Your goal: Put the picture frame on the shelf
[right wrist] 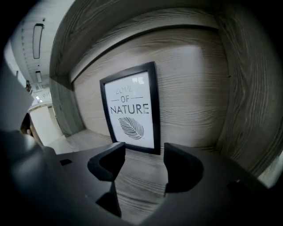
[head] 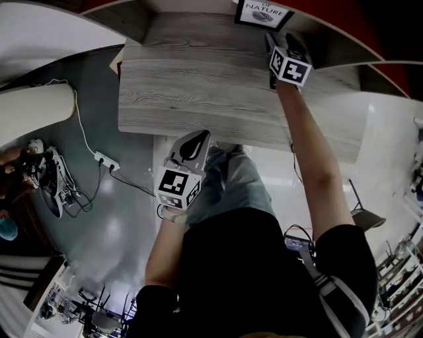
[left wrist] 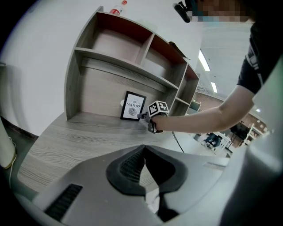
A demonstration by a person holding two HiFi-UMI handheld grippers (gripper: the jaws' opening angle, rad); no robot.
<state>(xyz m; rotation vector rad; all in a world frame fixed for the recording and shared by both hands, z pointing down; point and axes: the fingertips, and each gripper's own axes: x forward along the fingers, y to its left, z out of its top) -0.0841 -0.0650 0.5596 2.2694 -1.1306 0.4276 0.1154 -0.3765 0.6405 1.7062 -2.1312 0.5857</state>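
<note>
Between the jaws of the right gripper [right wrist: 143,154] you can see the bare wood of the desk [right wrist: 138,191]. The two jaws stand wide apart and hold nothing. Just past their tips, and a little to the left, stands the frame [right wrist: 130,108]. It does not touch the jaws. The frame is black, and the white sheet inside says OF NATURE over a gray leaf. It stands upright on its bottom edge, against the back wall of the shelf [right wrist: 190,88]. It sits in the low, wide space of the shelf, under the first board, and a side wall is close on the right. In the head view the right gripper [head: 277,36] points up the picture at the frame [head: 263,13], at the end of a long bare arm. The left gripper [left wrist: 144,148] has its jaws pressed together with nothing in them. It hangs over the near edge of the desk [head: 198,86], well away from the frame [left wrist: 133,106], and points toward the shelf [left wrist: 115,70]. From there you can see the right gripper [left wrist: 146,117] just beside the frame. Down on the floor, left of the left gripper [head: 193,142], lies a white power strip [head: 106,160] with cords.
</note>
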